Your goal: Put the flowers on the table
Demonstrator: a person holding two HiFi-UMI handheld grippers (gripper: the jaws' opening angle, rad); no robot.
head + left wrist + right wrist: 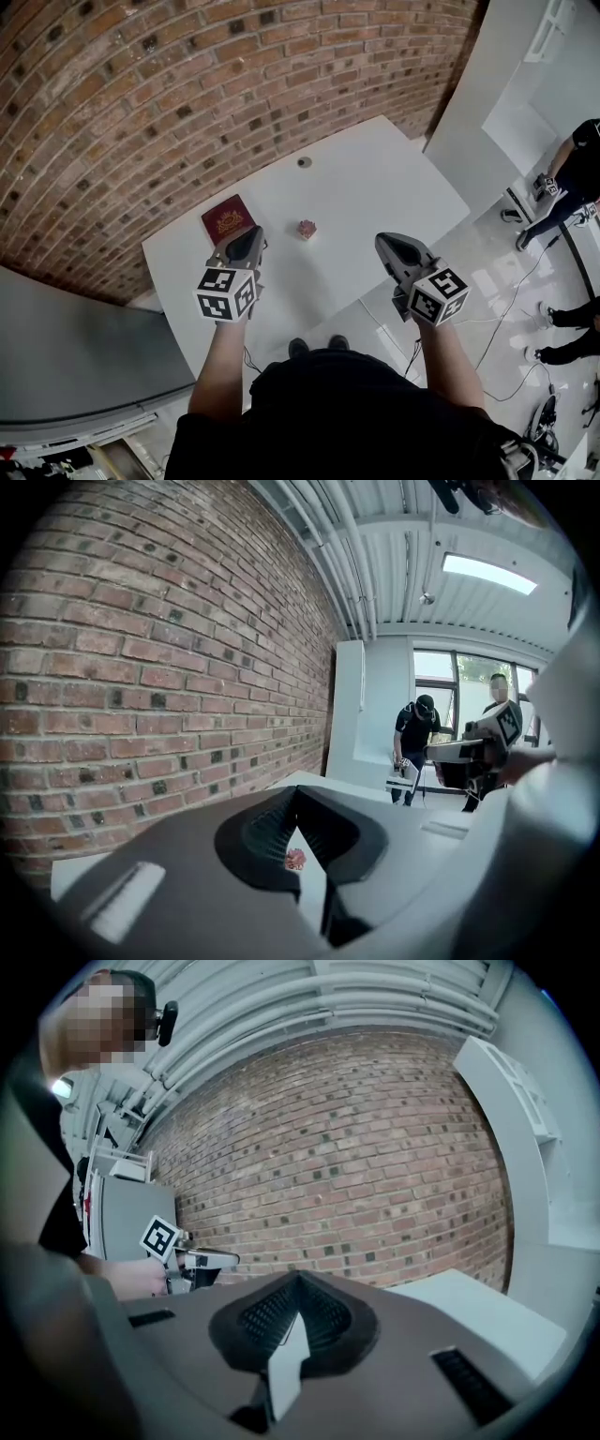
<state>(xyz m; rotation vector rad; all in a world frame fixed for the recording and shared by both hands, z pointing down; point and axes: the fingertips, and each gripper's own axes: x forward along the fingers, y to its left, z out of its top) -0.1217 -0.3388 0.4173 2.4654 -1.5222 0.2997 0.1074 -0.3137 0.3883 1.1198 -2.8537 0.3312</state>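
Left gripper [251, 232], held over the near side of the white table [375, 178], has its jaws closed tip to tip with nothing between them. Right gripper [384, 240], near the table's right edge, is likewise closed and empty. Flowers [307, 229], a small pink cluster, lie on the tabletop between the two grippers, touching neither. Red booklet [228, 218] lies flat just beyond the left gripper. Small dark round item [304, 162] sits farther back; its nature cannot be made out.

1 pink flower [307, 229], 1 red booklet [228, 219], 1 tbl [375, 187]
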